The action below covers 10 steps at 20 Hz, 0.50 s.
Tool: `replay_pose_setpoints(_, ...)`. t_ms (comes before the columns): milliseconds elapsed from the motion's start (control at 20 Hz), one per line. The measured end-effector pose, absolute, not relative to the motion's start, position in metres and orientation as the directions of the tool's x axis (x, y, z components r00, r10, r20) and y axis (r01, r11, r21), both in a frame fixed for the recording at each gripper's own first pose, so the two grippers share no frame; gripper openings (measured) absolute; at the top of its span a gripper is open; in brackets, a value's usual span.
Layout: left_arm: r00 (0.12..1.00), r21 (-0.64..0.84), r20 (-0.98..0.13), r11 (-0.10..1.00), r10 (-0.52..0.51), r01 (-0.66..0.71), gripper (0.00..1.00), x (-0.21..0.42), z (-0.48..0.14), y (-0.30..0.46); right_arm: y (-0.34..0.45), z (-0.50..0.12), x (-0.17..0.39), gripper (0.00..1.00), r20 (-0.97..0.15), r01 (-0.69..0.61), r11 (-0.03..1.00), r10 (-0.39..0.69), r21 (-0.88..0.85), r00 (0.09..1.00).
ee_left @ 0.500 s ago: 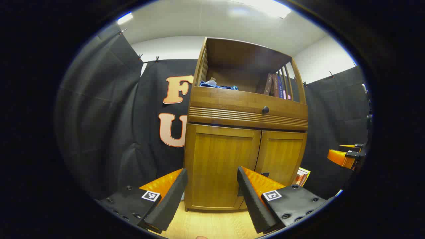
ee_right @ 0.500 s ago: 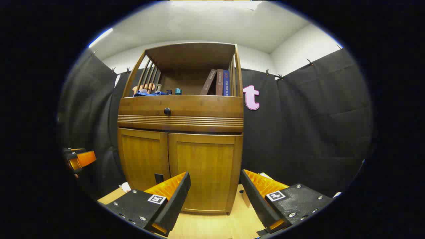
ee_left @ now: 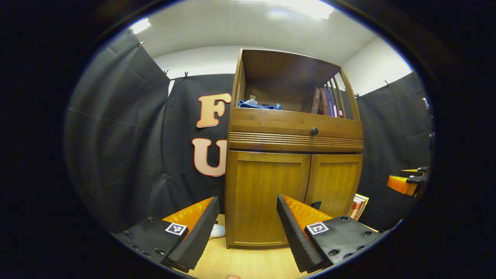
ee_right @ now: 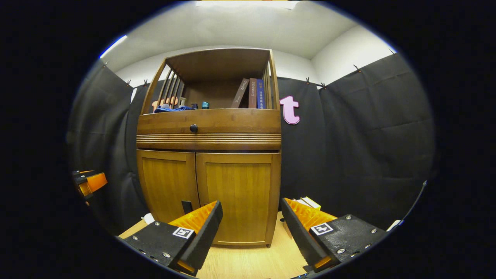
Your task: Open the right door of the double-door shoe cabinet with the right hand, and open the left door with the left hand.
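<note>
You held the left gripper with its fingers spread apart and nothing between them, aimed at the left door of the shoe cabinet, well short of it. Your right gripper was likewise wide apart and empty, facing the right door. Both doors sat shut, the cabinet standing on the pale wood floor. Books stood upright on the open shelf above the drawer knob.
</note>
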State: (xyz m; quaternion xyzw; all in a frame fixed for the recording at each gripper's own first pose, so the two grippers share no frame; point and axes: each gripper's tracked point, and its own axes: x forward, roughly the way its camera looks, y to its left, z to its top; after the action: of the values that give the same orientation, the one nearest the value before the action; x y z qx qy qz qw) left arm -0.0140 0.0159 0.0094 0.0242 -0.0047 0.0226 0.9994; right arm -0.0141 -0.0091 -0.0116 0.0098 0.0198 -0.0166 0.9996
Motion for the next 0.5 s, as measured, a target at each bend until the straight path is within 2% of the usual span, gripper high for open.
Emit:
replay_pose_setpoints(200,0.999,0.044,0.007,0.998,0.053,-0.053,0.96,-0.015,0.007,0.02,-0.019,-0.018,-0.019,0.94,-0.057,0.061,0.998,-0.06,0.022,0.997)
replay_pose_setpoints(250,0.999,0.04,0.005,0.998,0.053,-0.054,0.94,-0.014,0.007,0.02,-0.021,-0.02,-0.021,0.94,-0.058,0.064,0.998,-0.063,0.024,0.996)
replay_pose_setpoints(350,0.998,0.038,0.0,0.998,0.055,-0.055,0.93,-0.013,0.004,0.022,-0.021,-0.021,-0.022,0.94,-0.059,0.068,0.997,-0.066,0.03,0.996)
replay_pose_setpoints(400,0.998,0.042,-0.001,0.998,0.056,-0.055,0.96,-0.013,0.004,0.022,-0.021,-0.022,-0.022,0.94,-0.06,0.069,0.997,-0.067,0.031,0.996)
replay_pose_setpoints(500,0.999,0.048,-0.001,0.997,0.053,-0.053,0.94,-0.015,0.004,0.022,-0.018,-0.025,-0.021,0.94,-0.065,0.066,0.997,-0.064,0.037,0.996)
